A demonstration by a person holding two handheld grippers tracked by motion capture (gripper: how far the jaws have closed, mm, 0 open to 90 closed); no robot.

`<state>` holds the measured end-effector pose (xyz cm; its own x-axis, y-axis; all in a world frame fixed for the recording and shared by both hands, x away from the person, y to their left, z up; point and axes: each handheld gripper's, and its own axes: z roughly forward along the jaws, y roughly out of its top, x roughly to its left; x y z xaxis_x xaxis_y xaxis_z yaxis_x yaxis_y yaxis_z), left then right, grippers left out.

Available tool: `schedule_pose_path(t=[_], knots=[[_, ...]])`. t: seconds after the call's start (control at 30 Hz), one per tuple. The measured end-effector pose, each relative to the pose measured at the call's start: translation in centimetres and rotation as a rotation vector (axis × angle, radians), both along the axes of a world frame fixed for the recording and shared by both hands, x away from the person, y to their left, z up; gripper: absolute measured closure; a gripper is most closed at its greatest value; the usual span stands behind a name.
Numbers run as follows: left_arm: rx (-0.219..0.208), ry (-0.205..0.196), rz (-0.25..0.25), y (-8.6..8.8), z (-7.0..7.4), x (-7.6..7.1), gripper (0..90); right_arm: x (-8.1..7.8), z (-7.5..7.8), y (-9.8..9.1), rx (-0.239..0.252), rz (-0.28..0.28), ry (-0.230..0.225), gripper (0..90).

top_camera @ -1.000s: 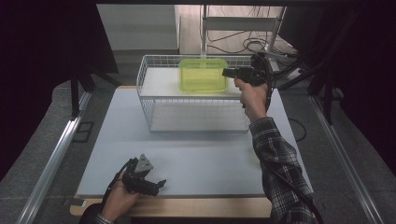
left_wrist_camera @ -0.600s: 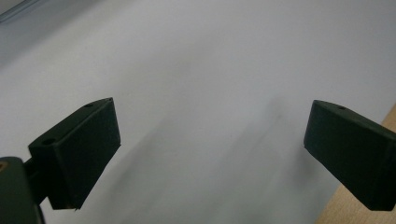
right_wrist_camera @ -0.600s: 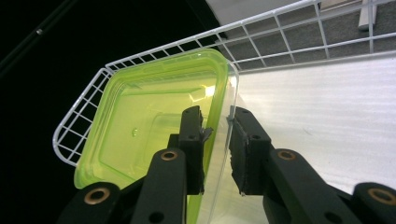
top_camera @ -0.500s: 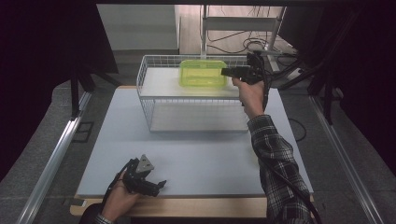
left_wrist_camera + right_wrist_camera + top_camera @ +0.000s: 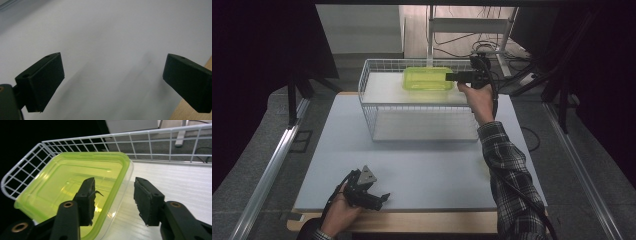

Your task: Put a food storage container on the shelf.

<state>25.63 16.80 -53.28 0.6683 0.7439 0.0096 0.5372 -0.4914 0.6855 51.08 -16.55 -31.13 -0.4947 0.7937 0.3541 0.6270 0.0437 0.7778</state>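
A translucent green plastic container (image 5: 427, 78) (image 5: 75, 182) lies inside a white wire basket (image 5: 367, 95) (image 5: 25, 165) at the back of the table. My right gripper (image 5: 449, 77) (image 5: 115, 182) reaches in from the right, level with the container's near rim. Its jaws have just been opening and now straddle that rim: one finger inside the container, the other outside, pads off the plastic. Near the table's front edge my left gripper (image 5: 384, 197) (image 5: 112, 65) rests low over the white surface (image 5: 112, 30), open, with nothing between its fingers.
The basket stands on a white board (image 5: 427, 165) laid over a wooden tabletop (image 5: 412, 222). Behind the basket are a metal rack leg and cables (image 5: 484, 50). A metal rail (image 5: 272, 170) runs along the left side.
The green container looks flatter and lower in the basket than a second ago. The right hand has shifted only slightly; the left hand has stayed still.
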Motion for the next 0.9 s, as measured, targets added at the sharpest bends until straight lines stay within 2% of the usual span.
schedule_pose_path(t=[0.1,0.27,0.33,0.6,0.8,0.9], knots=[[-0.021,0.011,0.006,0.2,0.0,0.0,3.3,-0.6,0.2,-0.3,0.014,0.03,-0.013,44.2],[-0.064,0.004,0.028,0.6,0.2,0.1,3.2,-1.8,0.2,-0.7,0.014,0.087,-0.021,37.4],[-0.064,0.008,0.042,0.8,0.1,0.2,3.3,-2.3,0.2,-0.7,0.012,0.099,-0.029,34.4],[-0.096,0.014,0.077,1.3,0.0,0.4,2.3,-4.7,0.1,-0.6,-0.045,0.154,-0.089,25.3],[-0.076,-0.012,0.062,1.2,-0.1,0.4,2.2,-6.3,-0.5,-0.6,-0.074,0.189,-0.111,19.8],[-0.067,-0.013,0.057,1.1,-0.1,0.4,2.1,-7.0,-1.0,-0.7,-0.078,0.202,-0.114,17.7]])
